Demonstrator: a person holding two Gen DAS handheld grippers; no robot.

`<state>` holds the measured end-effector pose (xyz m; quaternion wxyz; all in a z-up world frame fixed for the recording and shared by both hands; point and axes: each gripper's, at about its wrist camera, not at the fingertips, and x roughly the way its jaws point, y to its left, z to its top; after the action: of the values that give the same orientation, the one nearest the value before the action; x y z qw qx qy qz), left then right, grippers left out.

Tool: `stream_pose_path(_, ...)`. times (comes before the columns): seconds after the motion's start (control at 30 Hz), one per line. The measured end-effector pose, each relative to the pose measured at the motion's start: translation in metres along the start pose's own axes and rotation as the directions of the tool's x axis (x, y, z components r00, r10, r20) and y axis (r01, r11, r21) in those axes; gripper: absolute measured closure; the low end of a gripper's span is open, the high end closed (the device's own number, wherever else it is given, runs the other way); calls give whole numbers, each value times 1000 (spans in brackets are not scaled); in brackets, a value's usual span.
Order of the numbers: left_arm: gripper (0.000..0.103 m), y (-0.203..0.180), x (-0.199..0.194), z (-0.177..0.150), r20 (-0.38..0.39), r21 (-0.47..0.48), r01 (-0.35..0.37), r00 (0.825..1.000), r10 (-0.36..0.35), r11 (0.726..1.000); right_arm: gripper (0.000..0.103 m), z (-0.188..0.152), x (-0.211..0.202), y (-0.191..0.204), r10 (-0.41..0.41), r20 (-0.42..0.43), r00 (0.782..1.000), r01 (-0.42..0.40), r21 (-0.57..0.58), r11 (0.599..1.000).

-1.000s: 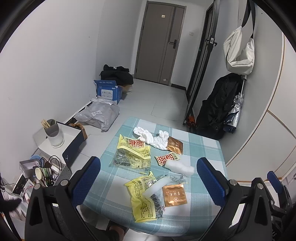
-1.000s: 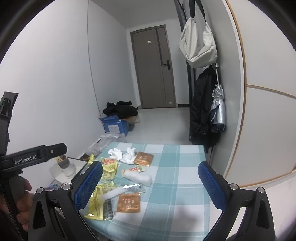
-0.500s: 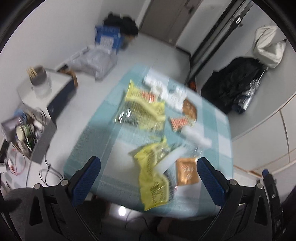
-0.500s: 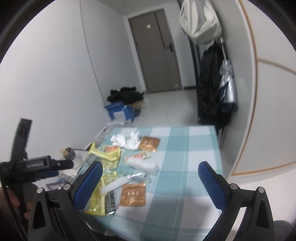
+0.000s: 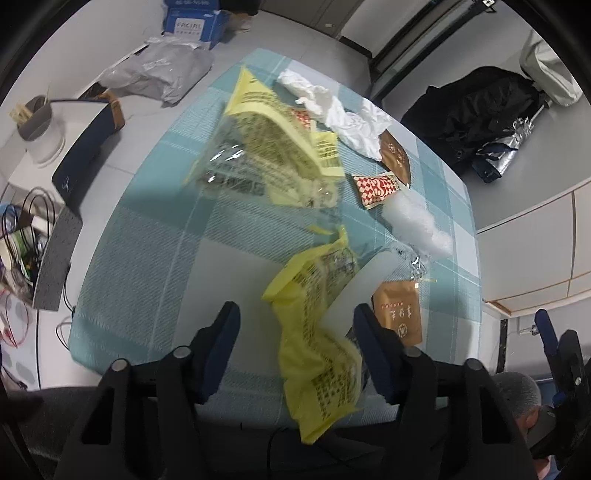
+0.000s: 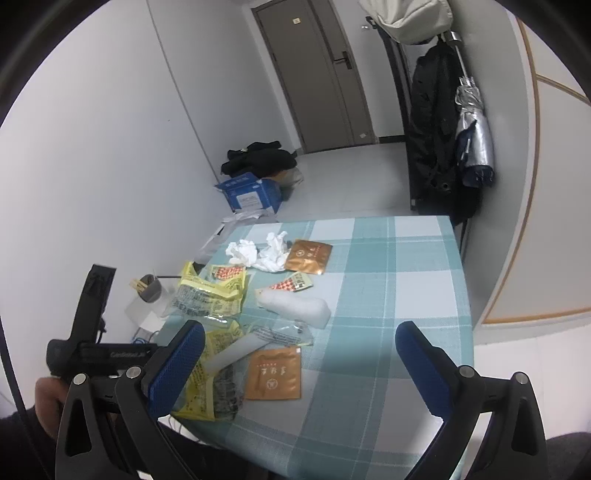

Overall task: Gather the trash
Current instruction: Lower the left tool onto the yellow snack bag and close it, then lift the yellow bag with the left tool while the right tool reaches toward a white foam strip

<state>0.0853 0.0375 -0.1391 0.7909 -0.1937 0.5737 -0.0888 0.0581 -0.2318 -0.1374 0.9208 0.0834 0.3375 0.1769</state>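
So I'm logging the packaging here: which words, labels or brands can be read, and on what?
"FACIAL": blue cardboard box on the floor.
"GenRobot": side of the left gripper, faint.
Print on the yellow wrappers, the brown sachets and the red-checked packet: too small or blurred to read.

A table covered in a teal checked cloth (image 6: 388, 280) carried scattered trash: nearest the right gripper lay a crumpled yellow wrapper (image 5: 317, 354) and an orange sachet (image 6: 274, 373); farther ahead, another yellow wrapper (image 6: 210, 293), white foam (image 6: 295, 308), crumpled tissues (image 6: 258, 253) and a brown sachet (image 6: 308, 256).
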Motion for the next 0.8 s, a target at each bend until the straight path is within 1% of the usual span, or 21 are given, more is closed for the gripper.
stream_pose_path(0.03,58,-2,1,2,-5,7,2,1000,-1,1000,0,0,0,0,4,-3,1000,-4,-3,1000)
stream_pose_path(0.1,76,1,6,4,-9,7,-14,1000,14,1000,0,0,2,2,15,-15,1000,-16,-10,1000)
stream_pose_path(0.13,81,2,8,5,-9,3,-21,1000,21,1000,0,0,3,2,21,-20,1000,-21,-11,1000)
stream_pose_path(0.2,86,4,10,6,-2,-1,-34,999,34,999,0,-1,5,3,30,-28,999,-30,-11,999)
stream_pose_path(0.27,90,6,8,7,13,-14,-28,1000,28,1000,0,-1,5,4,39,-32,999,-40,-11,999)
stream_pose_path(0.3,95,6,7,8,21,-15,-31,999,31,999,0,-1,5,4,41,-34,999,-42,-10,999)
stream_pose_path(0.5,98,-4,-4,14,84,4,-69,994,68,998,0,-4,7,5,30,-52,998,-31,-16,999)
stream_pose_path(0.67,99,-20,-22,13,159,74,-105,983,92,992,0,-8,10,10,-8,-62,998,4,-54,999)
stream_pose_path(0.8,99,-29,-34,13,213,129,-122,973,93,984,0,-11,15,10,-51,-94,994,45,-68,997)
